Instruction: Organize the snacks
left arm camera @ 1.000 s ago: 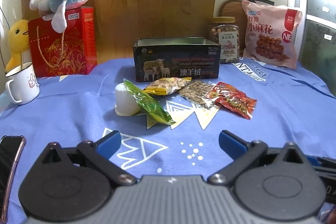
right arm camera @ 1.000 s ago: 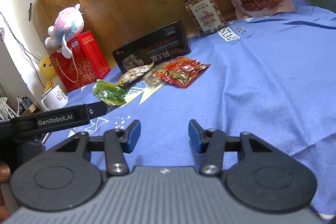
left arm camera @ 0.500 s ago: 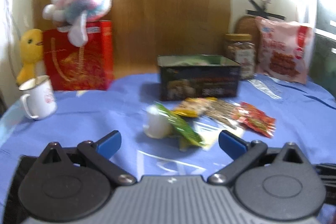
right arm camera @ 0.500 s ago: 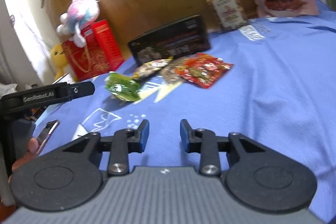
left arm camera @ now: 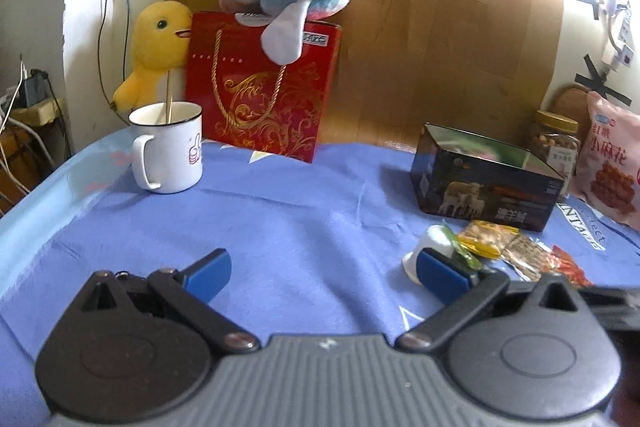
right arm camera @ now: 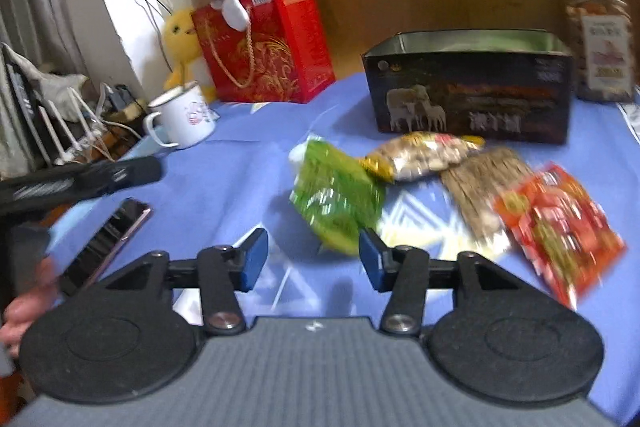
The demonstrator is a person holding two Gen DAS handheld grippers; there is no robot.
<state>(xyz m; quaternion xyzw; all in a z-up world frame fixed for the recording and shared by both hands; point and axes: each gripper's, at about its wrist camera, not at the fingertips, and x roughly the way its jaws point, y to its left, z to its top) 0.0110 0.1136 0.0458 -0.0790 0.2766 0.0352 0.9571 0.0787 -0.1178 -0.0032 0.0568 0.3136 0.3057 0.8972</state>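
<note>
A blue cloth (right arm camera: 248,183) carries a dark tin (right arm camera: 468,95), with four snack packets (right arm camera: 424,155) in front of it, a mug (right arm camera: 184,121), red bag (right arm camera: 264,43) and phone (right arm camera: 108,243) to its left, and a jar (right arm camera: 598,39) behind its right end.

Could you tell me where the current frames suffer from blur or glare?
Right wrist view: motion blur smears the red snack packet and green snack packet. Left wrist view: sharper on the mug, with window glare washing out the upper right corner; fisheye bending in both.
</note>
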